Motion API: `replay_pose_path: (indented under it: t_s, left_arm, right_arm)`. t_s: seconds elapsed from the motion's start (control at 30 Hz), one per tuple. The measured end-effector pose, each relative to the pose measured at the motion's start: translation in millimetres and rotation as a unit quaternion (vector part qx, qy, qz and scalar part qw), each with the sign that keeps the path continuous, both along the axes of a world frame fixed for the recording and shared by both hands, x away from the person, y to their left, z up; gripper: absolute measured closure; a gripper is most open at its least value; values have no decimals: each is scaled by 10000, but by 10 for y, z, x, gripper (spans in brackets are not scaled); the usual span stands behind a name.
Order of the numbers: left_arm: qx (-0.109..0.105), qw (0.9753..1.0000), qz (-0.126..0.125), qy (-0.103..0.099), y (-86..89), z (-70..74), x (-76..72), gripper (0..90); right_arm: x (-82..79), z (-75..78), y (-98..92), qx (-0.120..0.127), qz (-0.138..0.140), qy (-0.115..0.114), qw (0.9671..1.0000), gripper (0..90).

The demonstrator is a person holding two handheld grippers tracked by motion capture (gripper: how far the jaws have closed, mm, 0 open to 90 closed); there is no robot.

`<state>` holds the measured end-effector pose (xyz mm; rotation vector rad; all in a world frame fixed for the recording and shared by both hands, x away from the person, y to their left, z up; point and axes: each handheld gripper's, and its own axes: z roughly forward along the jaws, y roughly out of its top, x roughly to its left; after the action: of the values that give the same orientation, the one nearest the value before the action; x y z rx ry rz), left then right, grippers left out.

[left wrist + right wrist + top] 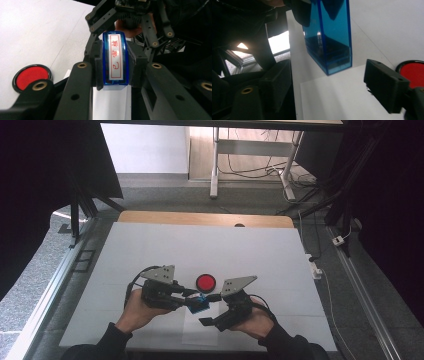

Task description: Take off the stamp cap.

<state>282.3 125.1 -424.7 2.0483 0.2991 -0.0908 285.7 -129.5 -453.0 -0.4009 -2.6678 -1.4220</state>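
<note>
A translucent blue stamp (115,60) with a white label in red characters is clamped between the jaws of my left gripper (115,65). It stands upright (329,37) with its base low over the far edge of a white paper sheet (332,102); whether it touches the sheet is unclear. In the high view the stamp (199,305) sits between both hands, with the left gripper (194,301) on it. My right gripper (210,310) stands open just right of the stamp, and its jaws (332,85) are spread wide with nothing between them.
A round red ink pad (205,282) in a black rim lies on the white table (200,250) just beyond the grippers, also seen as the ink pad (31,77). The paper sheet (199,332) lies near the front edge. A wooden strip borders the far side.
</note>
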Motion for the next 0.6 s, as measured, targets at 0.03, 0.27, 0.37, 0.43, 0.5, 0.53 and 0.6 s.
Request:
replay_pose_path:
  t_s: [0.03, 0.27, 0.37, 0.43, 0.5, 0.53, 0.6]
  left_arm:
    - [-24, 10000, -29, -2, 2, 0, 0, 702]
    - [-241, 9994, -238, -39, 22, 3, 1, 702]
    - [-300, 9990, -333, -70, 28, -2, 3, 702]
    - [-303, 9987, -402, -95, 24, -6, 3, 702]
    - [-294, 9983, -471, -147, 16, -12, -3, 702]
    - [-282, 9983, -488, -163, 10, -14, -6, 702]
    - [-278, 9981, -507, -189, 4, -16, -10, 703]
  right_arm:
    - [4, 1, 10, -8, 67, 34, 10000, 281]
    - [41, -3, 54, 6, 370, 87, 9993, 470]
    - [51, 6, 53, 84, 415, 109, 9990, 519]
    - [55, 10, 55, 141, 476, 155, 9986, 539]
    - [52, 15, 58, 158, 530, 170, 9983, 554]
    - [50, 14, 61, 167, 547, 172, 9982, 561]
    - [48, 11, 64, 182, 589, 196, 9979, 584]
